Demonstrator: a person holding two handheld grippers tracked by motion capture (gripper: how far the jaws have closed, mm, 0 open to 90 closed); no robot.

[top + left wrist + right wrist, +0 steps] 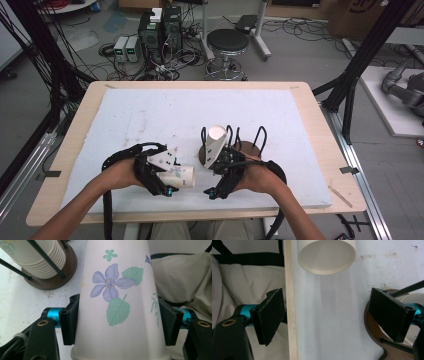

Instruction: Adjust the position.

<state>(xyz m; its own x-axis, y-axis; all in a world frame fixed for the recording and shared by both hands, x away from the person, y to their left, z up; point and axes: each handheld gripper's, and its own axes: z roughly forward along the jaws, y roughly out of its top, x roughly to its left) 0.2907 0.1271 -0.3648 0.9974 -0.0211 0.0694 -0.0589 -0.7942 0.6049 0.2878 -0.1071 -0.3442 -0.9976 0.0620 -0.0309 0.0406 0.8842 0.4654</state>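
A white paper cup (112, 290) printed with a purple flower and green leaves lies sideways in my left gripper (117, 320), whose two jaws are shut on its sides. In the high view that left gripper (172, 177) holds the cup (181, 176) low over the mat's front edge. My right gripper (210, 177) faces it from the right, a short gap away. The right gripper (329, 315) stands open with nothing between its pads, and the cup's round end (327, 255) lies ahead. A stack of cups (217, 134) sits in a black wire rack on a round brown base (247, 147) just behind it.
A white foam mat (150, 115) covers most of the wooden table (320, 130). The table's front strip (288, 302) runs close beside the right gripper, with the person's lap beyond it. A stool (227, 42) and electronics (155, 32) stand on the floor behind.
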